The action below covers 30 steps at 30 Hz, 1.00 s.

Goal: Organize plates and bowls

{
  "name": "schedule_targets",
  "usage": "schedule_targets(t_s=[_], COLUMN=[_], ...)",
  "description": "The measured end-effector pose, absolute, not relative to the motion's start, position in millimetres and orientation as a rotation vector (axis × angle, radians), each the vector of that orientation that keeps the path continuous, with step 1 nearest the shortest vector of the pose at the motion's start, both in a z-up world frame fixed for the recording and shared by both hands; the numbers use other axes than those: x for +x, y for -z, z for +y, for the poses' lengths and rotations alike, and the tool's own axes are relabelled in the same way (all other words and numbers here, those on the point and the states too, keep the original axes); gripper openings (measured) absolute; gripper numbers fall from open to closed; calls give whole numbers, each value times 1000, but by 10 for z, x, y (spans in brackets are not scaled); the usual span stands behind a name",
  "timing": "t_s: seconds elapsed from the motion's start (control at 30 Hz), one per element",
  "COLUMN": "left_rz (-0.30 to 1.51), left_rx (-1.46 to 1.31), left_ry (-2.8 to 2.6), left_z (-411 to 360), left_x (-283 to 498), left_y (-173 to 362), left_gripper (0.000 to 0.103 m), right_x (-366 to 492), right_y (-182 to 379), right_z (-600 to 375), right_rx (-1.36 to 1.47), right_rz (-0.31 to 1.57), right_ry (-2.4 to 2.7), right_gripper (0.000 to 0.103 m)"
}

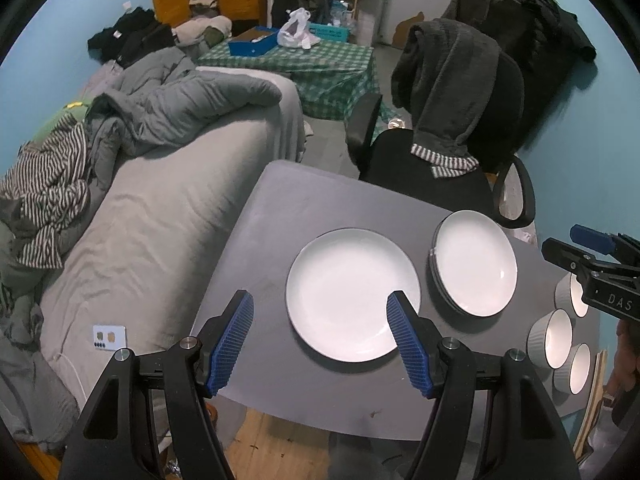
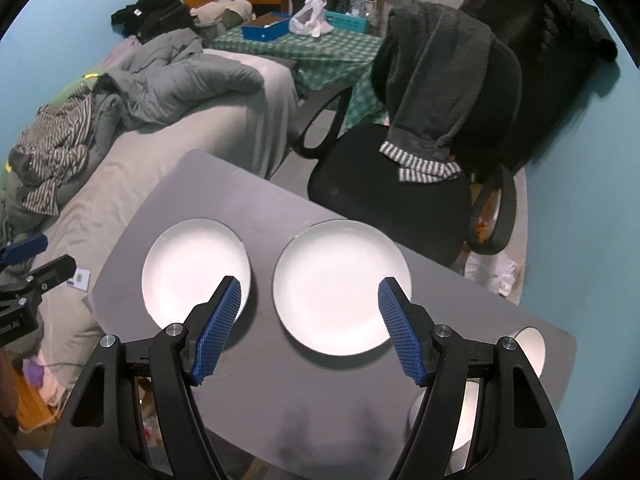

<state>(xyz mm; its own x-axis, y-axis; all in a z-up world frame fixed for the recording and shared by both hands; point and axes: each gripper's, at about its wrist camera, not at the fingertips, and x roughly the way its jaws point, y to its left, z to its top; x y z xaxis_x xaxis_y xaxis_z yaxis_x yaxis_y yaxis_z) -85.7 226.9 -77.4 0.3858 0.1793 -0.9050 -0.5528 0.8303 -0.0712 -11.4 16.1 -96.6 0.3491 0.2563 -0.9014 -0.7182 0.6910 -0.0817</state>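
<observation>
Overhead, both claws spread, empty; single plate (image 1: 344,296) near table (image 1: 280,384) front edge, bare surface left.

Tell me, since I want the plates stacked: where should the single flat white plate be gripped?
By its rim nearest the left gripper, coming in low from that near side. The single flat white plate lies flat on the grey table, so only its thin raised edge offers the fingers a hold.
</observation>
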Motion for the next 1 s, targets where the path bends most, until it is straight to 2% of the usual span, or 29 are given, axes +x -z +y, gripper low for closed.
schedule_targets(t_s=[0.33,1.0], left_rz=[1108,1240], left_rx=[-426,-454], left_ry=[-497,-398], left_z=[2467,2695], left_x=[-1007,-850], left_y=[1003,1827], left_gripper=[71,71], right_x=[-168,-285], right_y=[1276,2219], right_z=[292,431], right_rx=[-491,-440], right_rz=[1113,1349], right_ry=[-722,-803], right_gripper=[71,71])
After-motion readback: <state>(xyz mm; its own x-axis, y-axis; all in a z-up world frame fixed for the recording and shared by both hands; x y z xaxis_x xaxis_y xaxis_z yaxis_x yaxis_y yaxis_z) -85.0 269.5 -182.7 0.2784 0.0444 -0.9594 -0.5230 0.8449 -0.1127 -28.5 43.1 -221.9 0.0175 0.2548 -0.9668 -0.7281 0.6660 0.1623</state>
